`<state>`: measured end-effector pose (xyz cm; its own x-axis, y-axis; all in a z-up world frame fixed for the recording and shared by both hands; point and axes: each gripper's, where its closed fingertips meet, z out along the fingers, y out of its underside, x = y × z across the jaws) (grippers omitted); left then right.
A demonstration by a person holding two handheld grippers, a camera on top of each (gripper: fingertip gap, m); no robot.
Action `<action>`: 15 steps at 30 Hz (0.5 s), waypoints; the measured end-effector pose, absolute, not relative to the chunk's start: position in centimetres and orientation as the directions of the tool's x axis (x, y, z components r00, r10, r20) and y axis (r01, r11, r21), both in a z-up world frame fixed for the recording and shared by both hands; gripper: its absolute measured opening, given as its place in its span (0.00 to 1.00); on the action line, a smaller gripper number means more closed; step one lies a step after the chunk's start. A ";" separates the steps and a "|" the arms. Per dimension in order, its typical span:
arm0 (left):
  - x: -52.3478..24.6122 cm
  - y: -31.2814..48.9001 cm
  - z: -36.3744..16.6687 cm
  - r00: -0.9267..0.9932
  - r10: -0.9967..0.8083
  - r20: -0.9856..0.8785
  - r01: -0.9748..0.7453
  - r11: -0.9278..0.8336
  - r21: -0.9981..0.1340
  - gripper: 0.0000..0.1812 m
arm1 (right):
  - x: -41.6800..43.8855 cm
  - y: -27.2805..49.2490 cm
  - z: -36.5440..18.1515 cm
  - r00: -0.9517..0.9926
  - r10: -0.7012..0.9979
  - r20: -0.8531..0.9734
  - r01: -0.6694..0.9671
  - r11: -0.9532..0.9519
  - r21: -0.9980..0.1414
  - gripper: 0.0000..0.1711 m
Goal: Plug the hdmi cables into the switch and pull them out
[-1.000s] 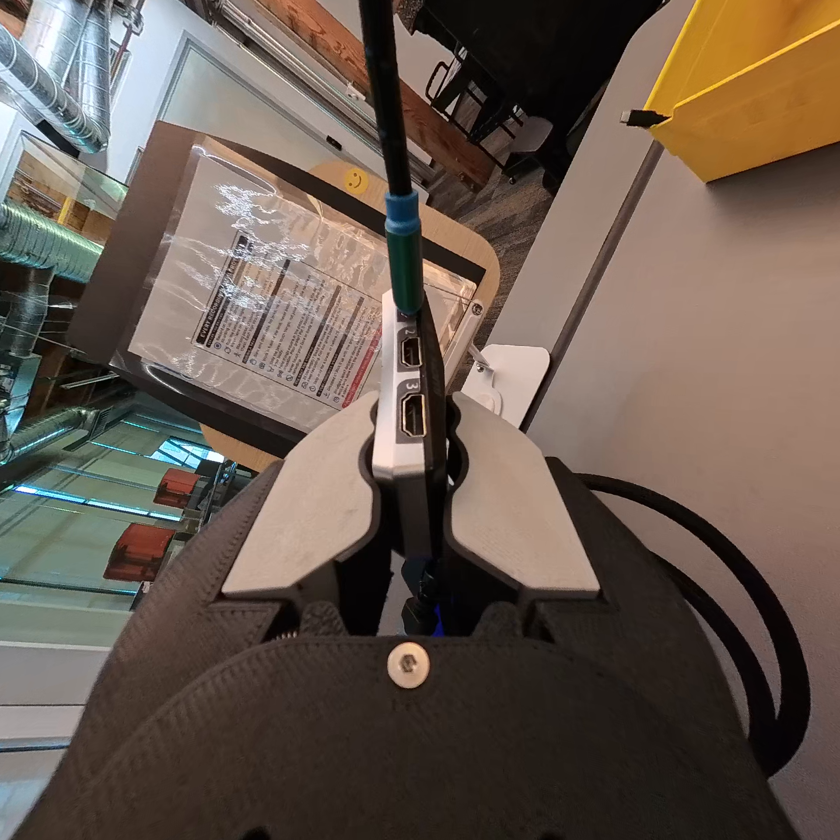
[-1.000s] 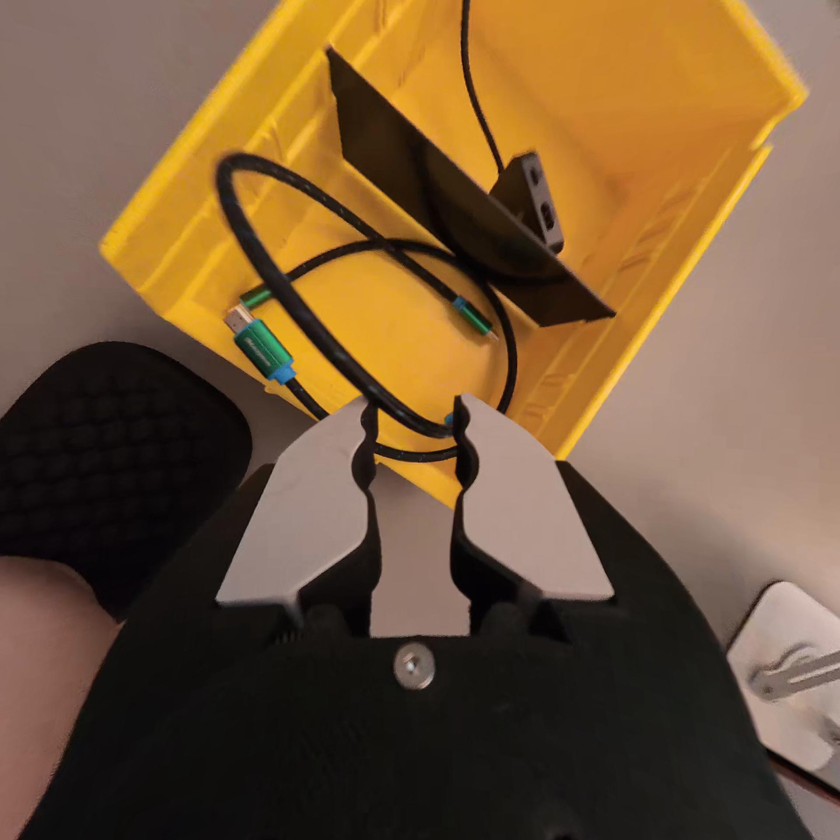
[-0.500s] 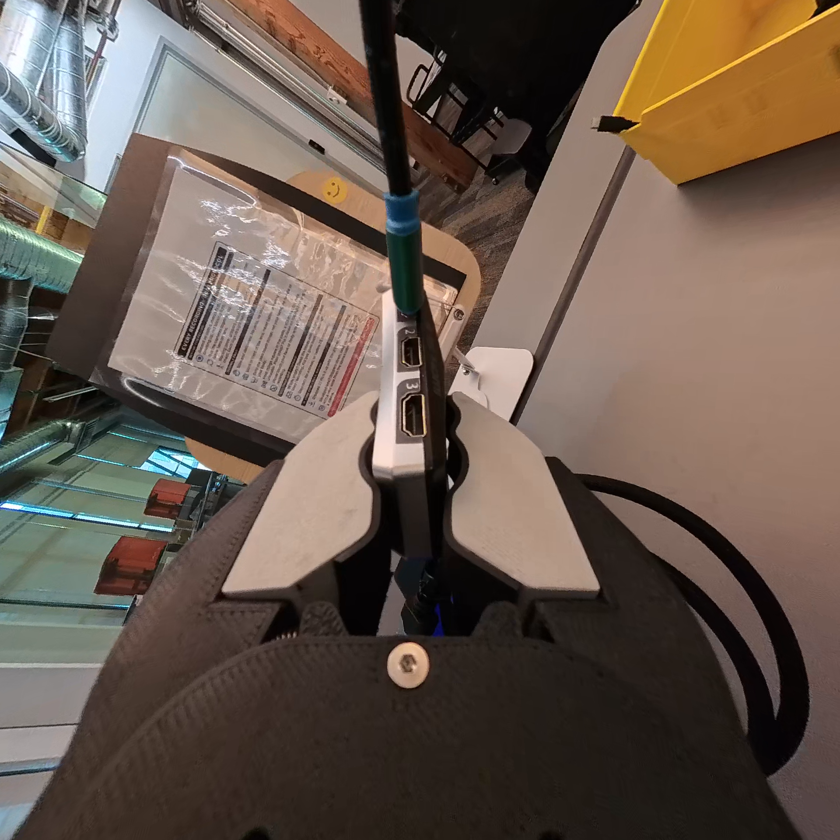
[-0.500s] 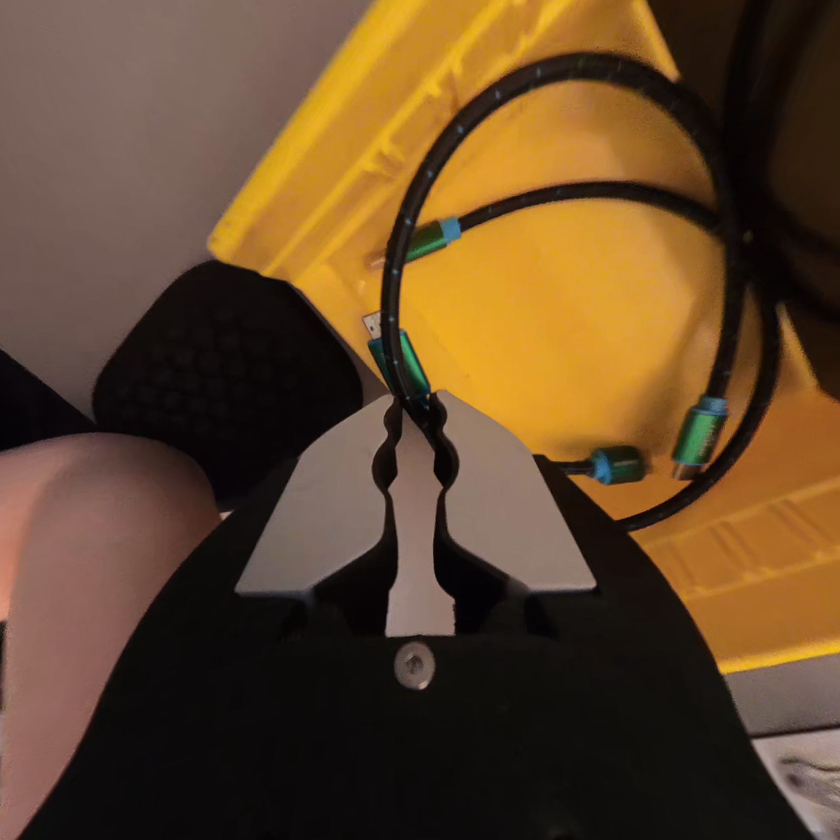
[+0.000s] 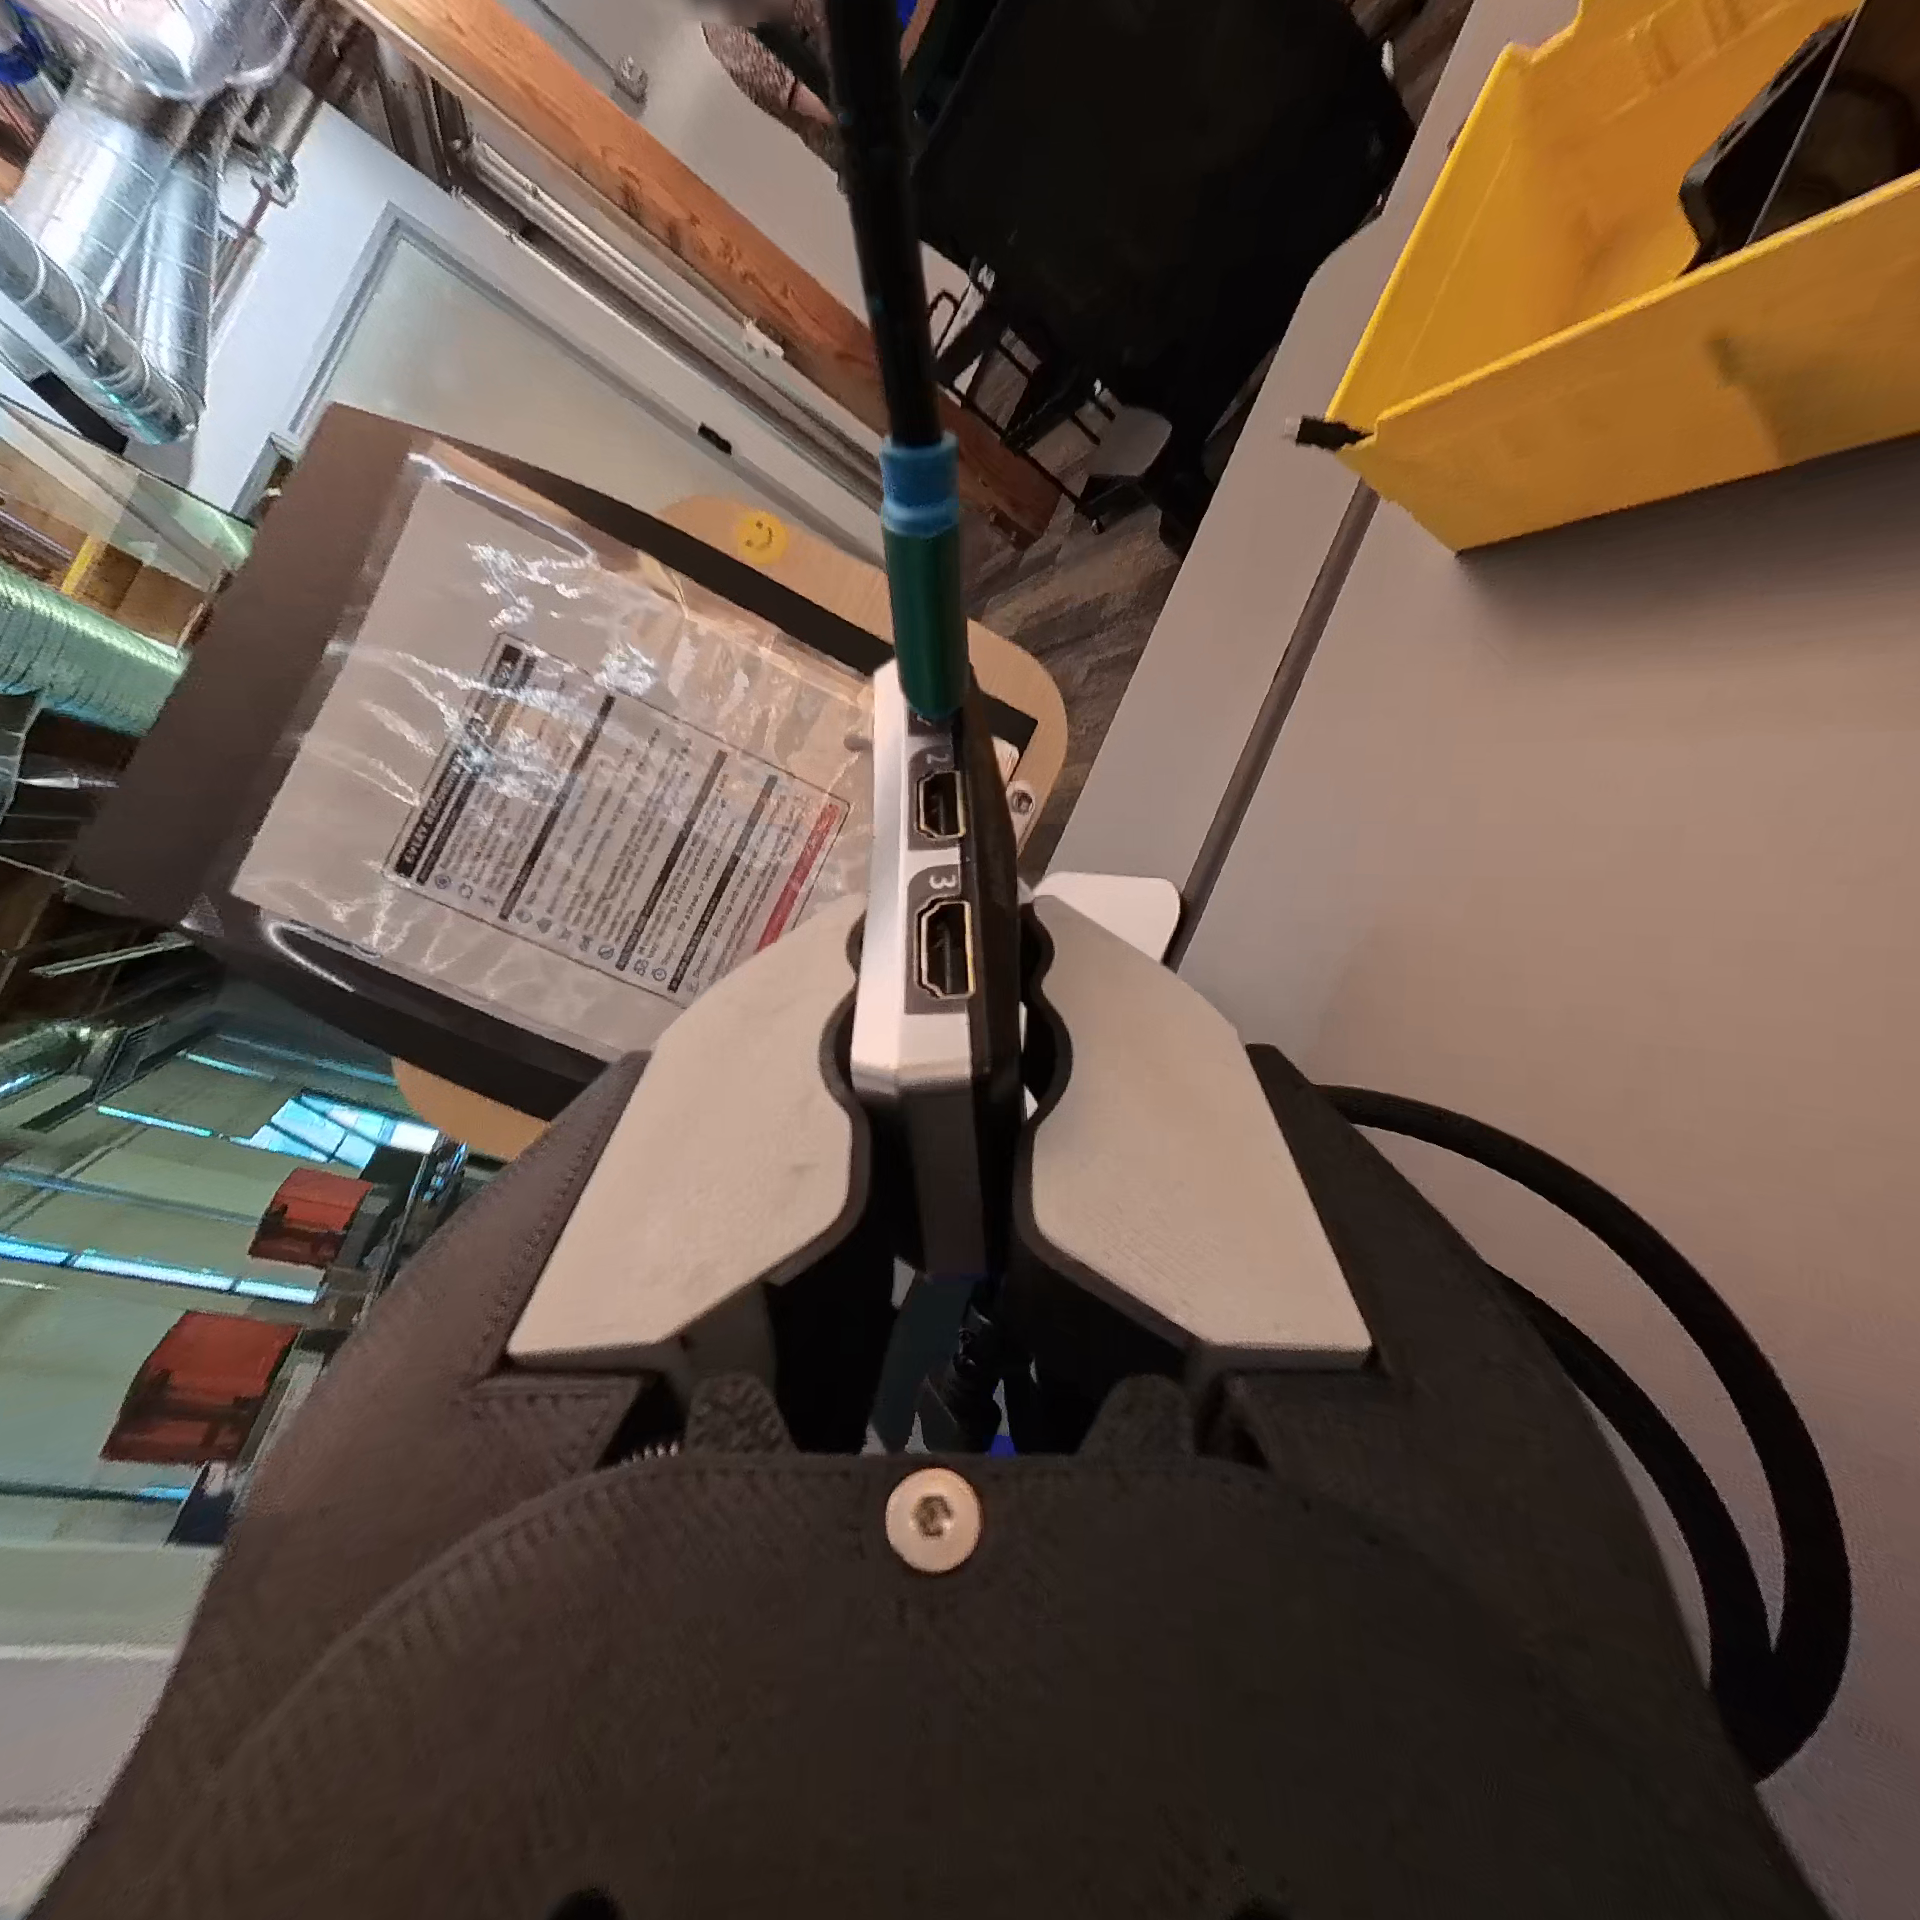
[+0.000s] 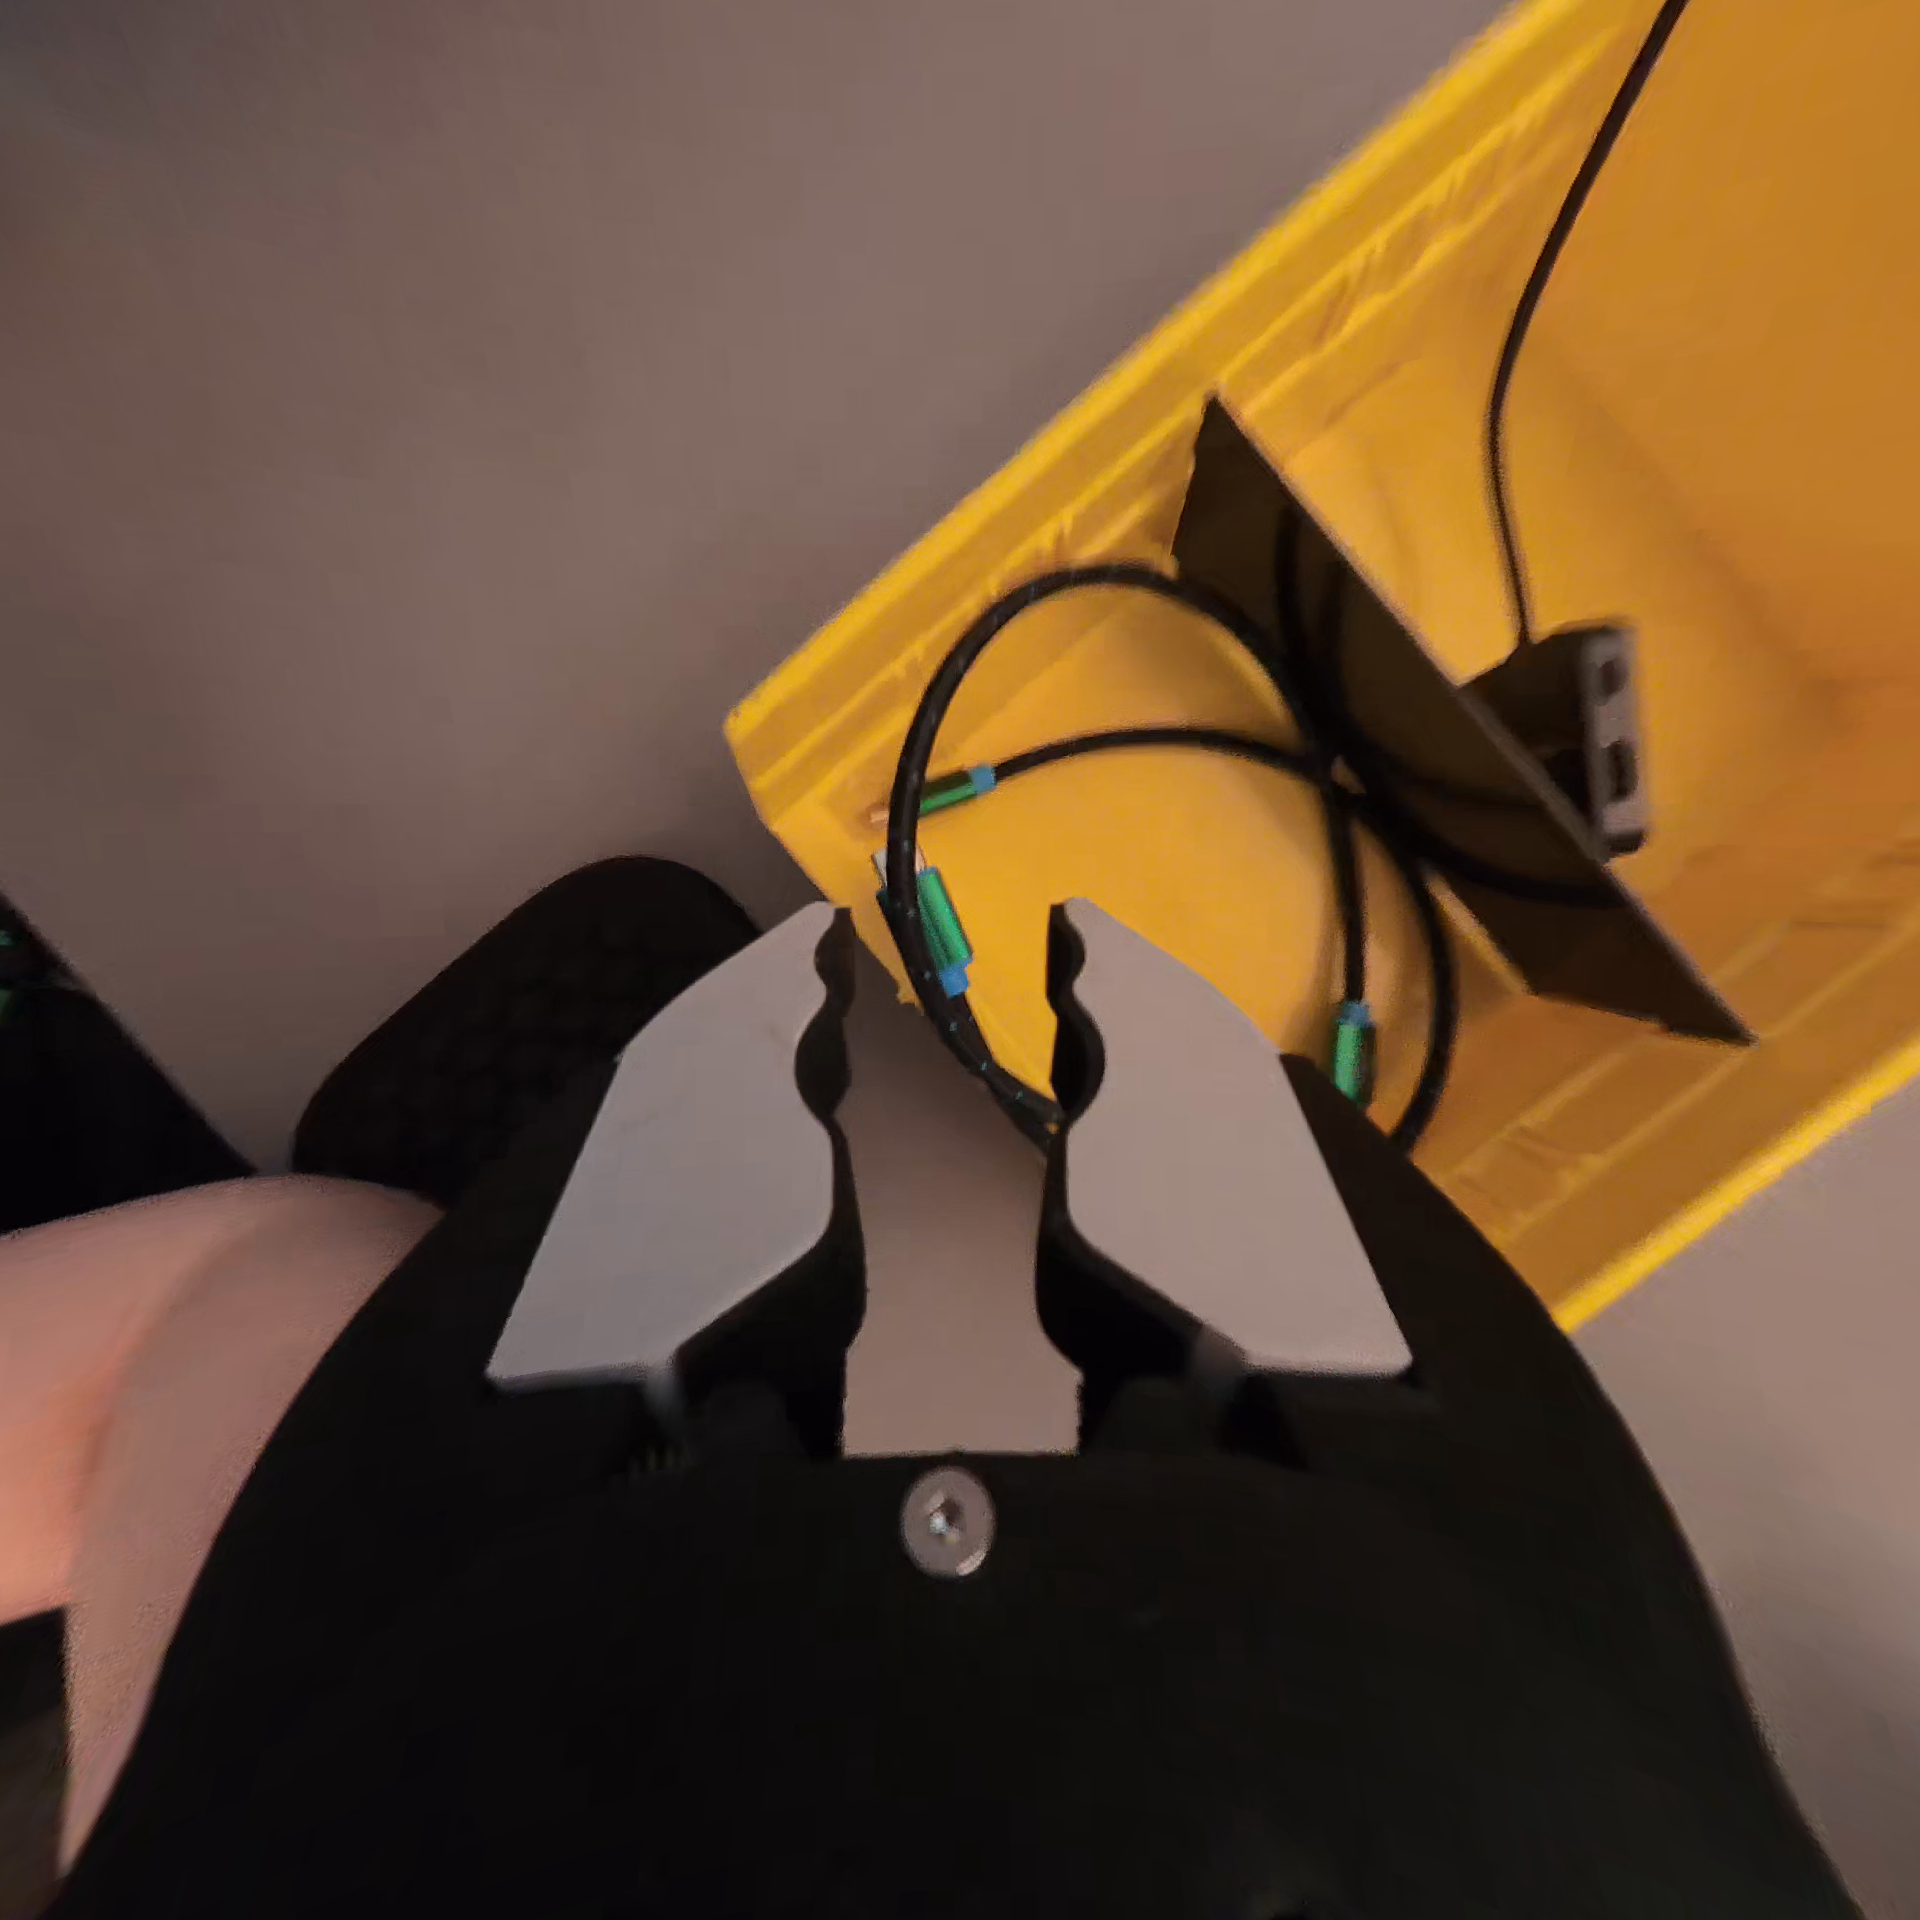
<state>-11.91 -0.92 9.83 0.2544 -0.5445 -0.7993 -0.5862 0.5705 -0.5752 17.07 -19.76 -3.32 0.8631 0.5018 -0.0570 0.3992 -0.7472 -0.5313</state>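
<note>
In the left wrist view, the left gripper (image 5: 940, 997) is clamped on the silver switch (image 5: 914, 935), with a green plug (image 5: 923, 613) seated in the far port and two nearer ports free. Right lies a grey table (image 5: 1558, 883) with a yellow bin (image 5: 1558, 416); left, a laminated sheet (image 5: 582, 790), ducts and windows.

In the right wrist view, the right gripper (image 6: 951, 925) is spread, gripping nothing, above the bin's (image 6: 1039, 582) near corner, where coiled cables (image 6: 914, 790) lie beside a black divider (image 6: 1382, 727); the picture is blurred.

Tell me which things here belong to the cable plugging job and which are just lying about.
Job:
- HDMI switch, in left gripper
- plugged-in cable
- loose green-plug cables
- right gripper, open
- yellow bin

Lying about:
- laminated sheet
- black adapter box
</note>
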 end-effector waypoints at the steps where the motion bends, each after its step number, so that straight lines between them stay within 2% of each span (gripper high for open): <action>1: -11.8 -1.3 10.1 0.256 -0.548 -0.796 -0.564 0.585 -0.583 0.13 | 16.7 -19.2 -2.1 0.851 0.526 0.006 0.434 -0.696 -0.572 0.21; 3: -11.5 -2.1 10.7 0.257 -0.551 -0.794 -0.512 0.619 -0.595 0.12 | 15.1 -17.4 1.0 0.808 0.566 0.166 0.517 -0.544 -0.661 0.21; 6: -11.3 -3.3 11.7 0.266 -0.505 -0.821 -0.461 0.682 -0.568 0.12 | 9.8 -15.0 7.0 0.702 0.614 0.360 0.590 -0.219 -0.777 0.23; 8: -11.2 -3.6 12.2 0.285 -0.425 -0.859 -0.471 0.719 -0.512 0.12 | 5.3 -13.6 11.2 0.676 0.614 0.408 0.524 -0.012 -0.851 0.30; 10: -11.2 -3.5 12.6 0.305 -0.324 -0.895 -0.508 0.740 -0.441 0.12 | 1.1 -12.2 14.6 0.698 0.594 0.399 0.394 0.147 -0.907 0.32; 12: -10.9 -3.5 12.7 0.312 -0.234 -0.921 -0.546 0.749 -0.375 0.13 | -2.7 -11.1 15.6 0.700 0.605 0.379 0.302 0.229 -0.925 0.32; 15: -10.4 -3.5 12.5 0.320 -0.173 -0.931 -0.578 0.743 -0.337 0.13 | -6.4 -9.1 13.7 0.704 0.586 0.401 0.351 0.205 -0.914 0.32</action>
